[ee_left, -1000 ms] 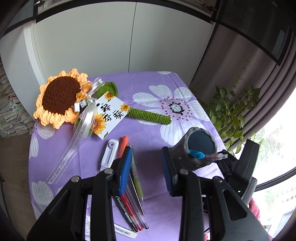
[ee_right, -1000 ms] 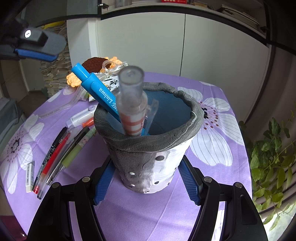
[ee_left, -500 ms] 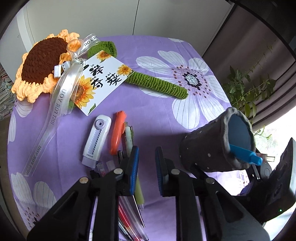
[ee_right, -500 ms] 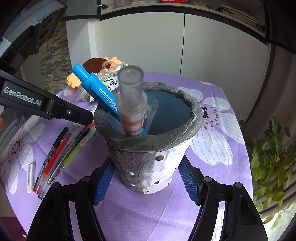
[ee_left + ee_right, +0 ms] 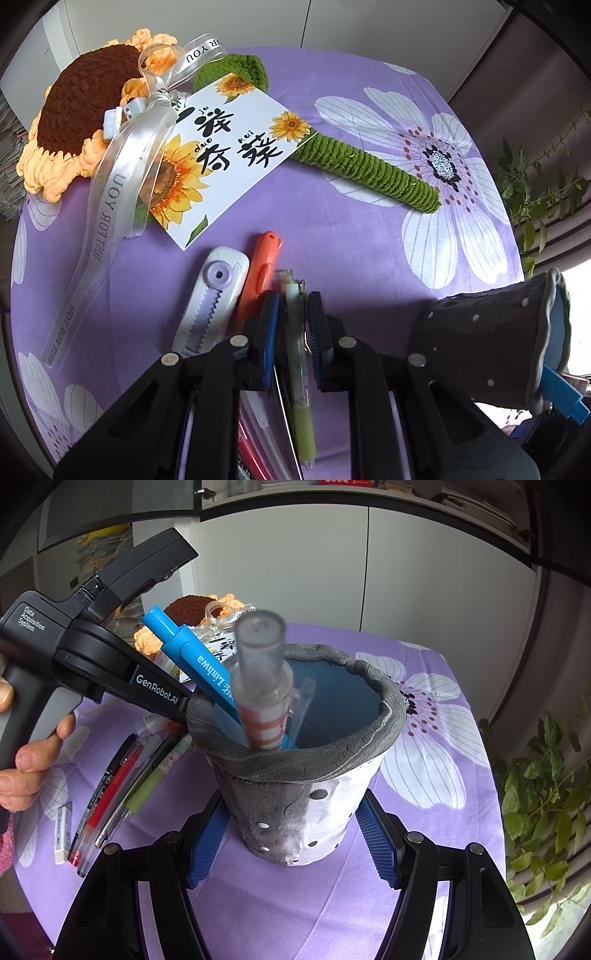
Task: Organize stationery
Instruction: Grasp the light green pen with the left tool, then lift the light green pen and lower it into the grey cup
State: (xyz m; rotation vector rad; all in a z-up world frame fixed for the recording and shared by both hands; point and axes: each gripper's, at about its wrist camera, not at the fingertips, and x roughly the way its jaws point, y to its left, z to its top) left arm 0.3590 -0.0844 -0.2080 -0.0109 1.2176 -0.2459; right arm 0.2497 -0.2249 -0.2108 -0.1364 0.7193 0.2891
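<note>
My left gripper (image 5: pixel 293 332) points steeply down at a row of pens on the purple flowered cloth. Its blue pads are shut on the upper part of a green pen (image 5: pixel 302 424), which lies flat. That green pen (image 5: pixel 147 794) shows left of the holder in the right wrist view, where a hand (image 5: pixel 26 771) holds the left gripper's handle. My right gripper (image 5: pixel 291 843) is shut on a grey and white pen holder (image 5: pixel 306 805), which stands upright. Inside lean a blue pen (image 5: pixel 199 664) and a clear pen (image 5: pixel 264 686) with a red checked grip.
A white correction tape (image 5: pixel 210 302) and an orange marker (image 5: pixel 260 266) lie just left of the green pen. Red and black pens (image 5: pixel 110 794) and an eraser (image 5: pixel 62 830) lie further left. A crochet sunflower (image 5: pixel 85 114) with a card (image 5: pixel 229 151) fills the far side. A plant (image 5: pixel 546 794) stands right.
My left gripper has dropped toward the pens and tipped downward, and its jaws have narrowed around the green pen. The right gripper and the holder have stayed still.
</note>
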